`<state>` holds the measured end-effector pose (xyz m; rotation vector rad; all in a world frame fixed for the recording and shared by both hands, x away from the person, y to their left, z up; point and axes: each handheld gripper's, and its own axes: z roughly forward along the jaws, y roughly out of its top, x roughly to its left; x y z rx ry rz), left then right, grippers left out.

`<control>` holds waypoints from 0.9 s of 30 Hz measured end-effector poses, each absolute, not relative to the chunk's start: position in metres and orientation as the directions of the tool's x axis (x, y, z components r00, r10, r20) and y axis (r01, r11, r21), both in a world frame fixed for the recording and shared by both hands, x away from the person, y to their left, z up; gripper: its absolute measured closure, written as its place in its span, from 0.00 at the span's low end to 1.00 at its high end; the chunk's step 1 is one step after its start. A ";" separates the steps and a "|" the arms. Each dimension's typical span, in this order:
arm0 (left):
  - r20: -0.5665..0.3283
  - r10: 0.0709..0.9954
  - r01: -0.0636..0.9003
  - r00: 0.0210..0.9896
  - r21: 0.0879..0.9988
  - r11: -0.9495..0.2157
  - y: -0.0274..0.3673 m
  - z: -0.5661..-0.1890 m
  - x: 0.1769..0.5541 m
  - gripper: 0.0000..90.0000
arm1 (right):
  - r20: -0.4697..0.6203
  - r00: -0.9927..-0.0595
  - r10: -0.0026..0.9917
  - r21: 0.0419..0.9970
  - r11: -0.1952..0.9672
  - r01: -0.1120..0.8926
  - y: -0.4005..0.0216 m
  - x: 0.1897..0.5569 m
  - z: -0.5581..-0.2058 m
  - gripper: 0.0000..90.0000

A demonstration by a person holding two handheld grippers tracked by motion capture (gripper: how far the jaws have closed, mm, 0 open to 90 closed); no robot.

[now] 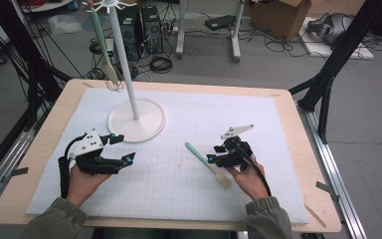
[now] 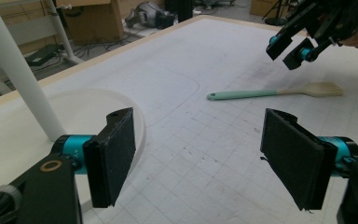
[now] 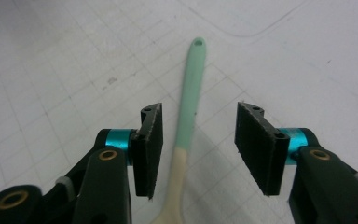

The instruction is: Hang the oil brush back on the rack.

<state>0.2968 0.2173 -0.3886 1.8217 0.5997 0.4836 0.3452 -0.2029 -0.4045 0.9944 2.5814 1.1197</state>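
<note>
A: Here, right gripper (image 1: 213,159) low over the spatula (image 1: 207,164), jaws apart, one either side of the handle, neither pad pressing on it. Not yet a grip.

B: And the spatula's lie?

A: Flat on the white mat (image 1: 258,119), near the stand's round base (image 1: 154,124) and on the person's right of it. In the right gripper view, spatula (image 3: 189,107) running straight away from the right gripper (image 3: 196,151), between the jaws: wooden blade end nearest the camera, mint handle with its hanging hole farthest off. Long axis in line with the gripper, so squarely across the closing direction. Sitting closer to the left-hand pad than to the other.

B: Left gripper?

A: Left gripper (image 1: 123,148) on the near side of that base, just beside its rim, jaws open on nothing. Well apart from the spatula; right hand plainly the nearer.

B: Beyond?

A: Past the base, white pole (image 1: 124,59) rising to hooks, with a second spatula (image 1: 102,42) hanging from one. Judged likely: a squeeze on the handle, then a lift toward a free hook.
</note>
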 end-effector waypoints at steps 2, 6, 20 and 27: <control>0.043 0.616 0.163 0.786 0.948 -0.273 0.218 -0.388 0.296 0.30 | 0.106 -0.767 0.632 0.682 0.515 0.519 -0.200 0.346 -0.408 0.61; 0.046 0.616 0.161 0.787 0.947 -0.277 0.216 -0.388 0.295 0.30 | 0.112 -0.767 0.632 0.652 0.535 0.536 -0.194 0.348 -0.414 0.65; 0.045 0.606 0.157 0.794 0.948 -0.277 0.212 -0.387 0.297 0.30 | 0.084 -0.763 0.641 0.573 0.595 0.564 -0.180 0.346 -0.427 0.82; 0.046 0.604 0.157 0.795 0.947 -0.279 0.212 -0.388 0.297 0.30 | 0.044 -0.757 0.652 0.555 0.614 0.561 -0.173 0.342 -0.427 0.85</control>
